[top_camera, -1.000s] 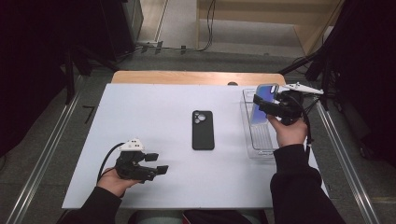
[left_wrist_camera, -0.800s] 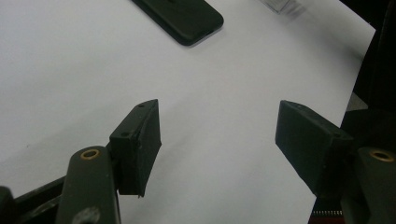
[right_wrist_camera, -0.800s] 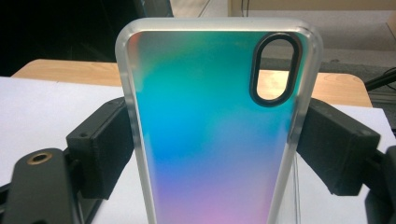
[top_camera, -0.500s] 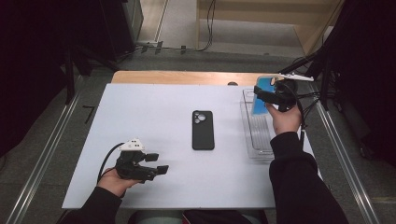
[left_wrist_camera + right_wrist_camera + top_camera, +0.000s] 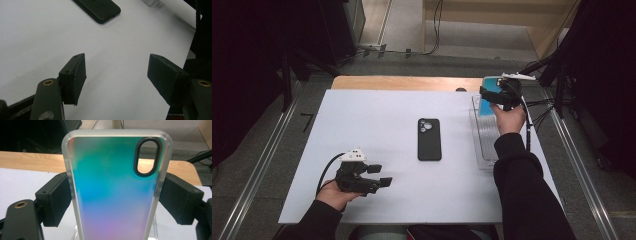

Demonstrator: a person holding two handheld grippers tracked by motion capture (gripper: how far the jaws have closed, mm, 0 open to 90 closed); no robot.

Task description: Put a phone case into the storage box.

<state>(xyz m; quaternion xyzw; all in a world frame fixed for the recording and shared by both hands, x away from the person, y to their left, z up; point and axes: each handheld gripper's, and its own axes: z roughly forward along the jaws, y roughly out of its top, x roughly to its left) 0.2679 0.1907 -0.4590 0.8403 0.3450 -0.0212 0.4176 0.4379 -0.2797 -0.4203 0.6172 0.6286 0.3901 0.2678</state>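
From my remote station, I see the right gripper (image 5: 113, 195) clamped on a phone case (image 5: 113, 187), its two black block pads pressing the case's long edges from either side. The case is a thin rectangular shell with rounded corners, a frosted translucent rim and a glossy iridescent back that grades from teal through blue to violet; an oval camera cutout with a dark border sits near one upper corner. In the high view I read the right gripper (image 5: 492, 97) raised above the far end of a clear plastic tray (image 5: 484, 150), a long, narrow, transparent box at the right side of the white table (image 5: 372, 120). The left gripper (image 5: 379, 175) rests low over the near left part of the table with its jaws partly apart and nothing between them; in its own view the flat matte pads (image 5: 75, 77) frame bare white surface. A black phone (image 5: 429, 139), a smooth rounded slab, lies camera side up at the table's centre, well apart from both grippers.
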